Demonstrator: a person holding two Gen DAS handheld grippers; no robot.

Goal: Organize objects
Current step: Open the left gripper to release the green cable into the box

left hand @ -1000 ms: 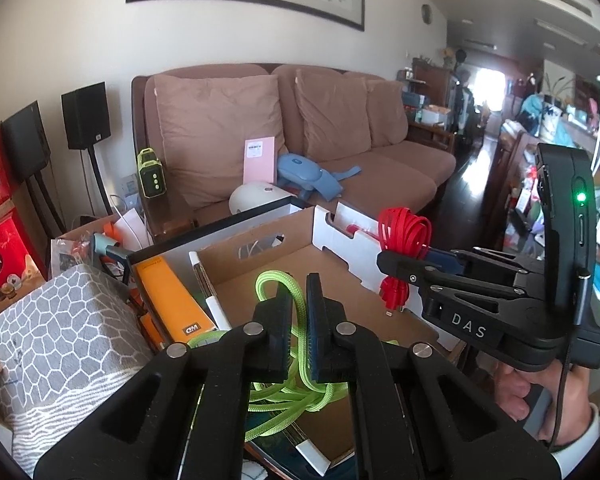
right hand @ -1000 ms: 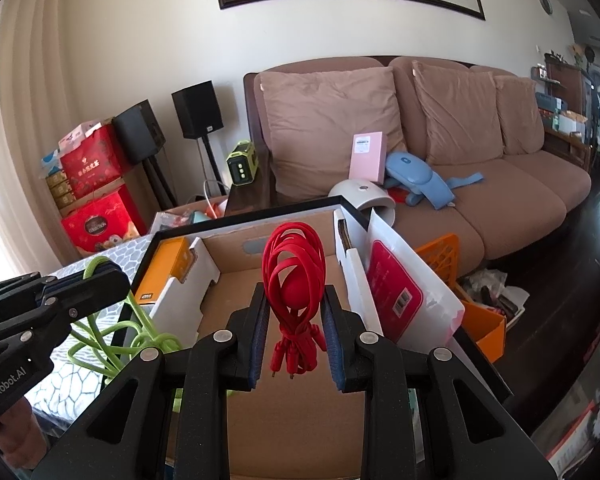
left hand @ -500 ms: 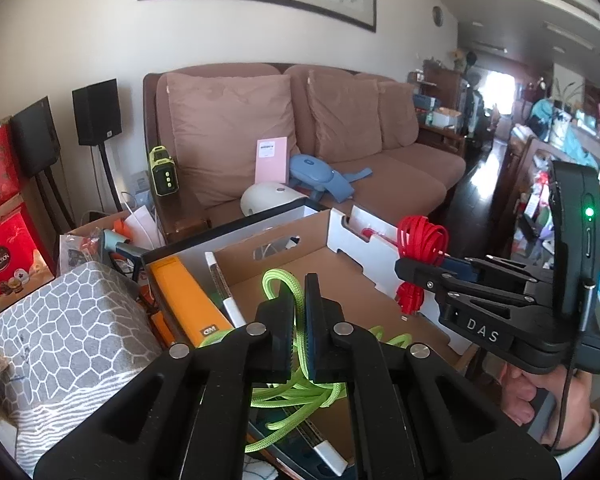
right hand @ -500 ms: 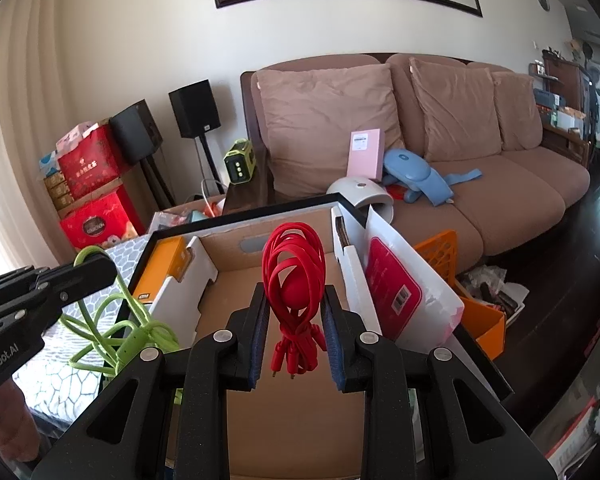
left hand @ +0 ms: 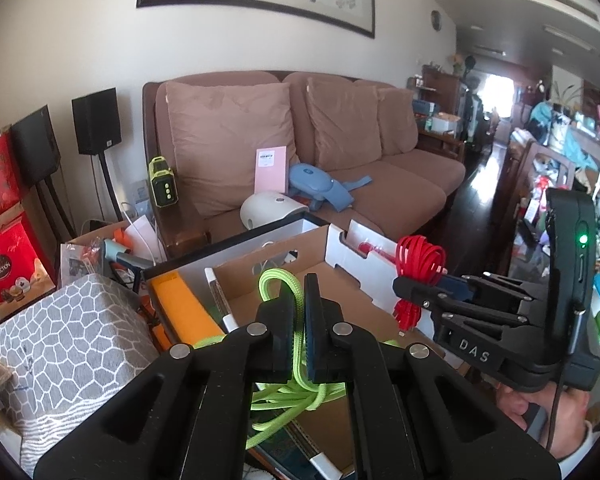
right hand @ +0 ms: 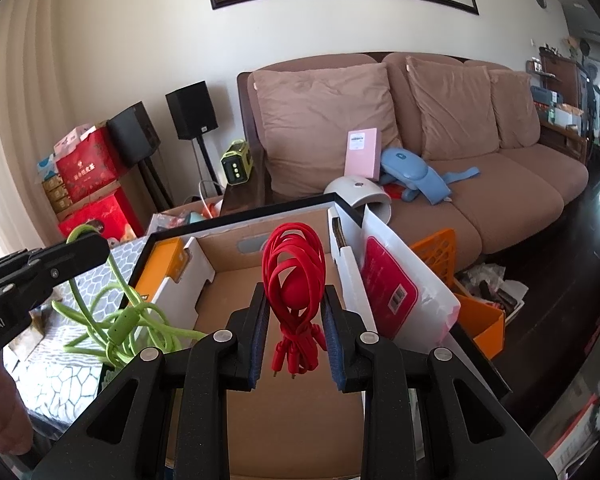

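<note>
My left gripper (left hand: 299, 286) is shut on a lime green braided cable (left hand: 288, 396); one loop stands up between the pads and the rest hangs in a tangle over the near left of the cardboard box (left hand: 332, 276). In the right wrist view this green cable (right hand: 120, 320) dangles from the left gripper (right hand: 96, 246) beside the box's left wall. My right gripper (right hand: 294, 300) is shut on a coiled red cable (right hand: 294, 276), held over the cardboard box (right hand: 276, 412). From the left wrist view the red cable (left hand: 418, 258) sits in the right gripper (left hand: 398, 282), to the right of the box.
An orange flat item (left hand: 182, 308) stands in the box's left slot, a white pouch with a red label (right hand: 396, 292) in its right slot. A grey patterned cushion (left hand: 60, 340) lies left, an orange crate (right hand: 476, 312) right. Behind is a sofa (right hand: 460, 184) carrying loose items. A hand (left hand: 540, 404) holds the right gripper.
The left gripper has risen a little with the green cable, whose tangle now hangs higher by the box's left wall. The right gripper and red cable have stayed in place.
</note>
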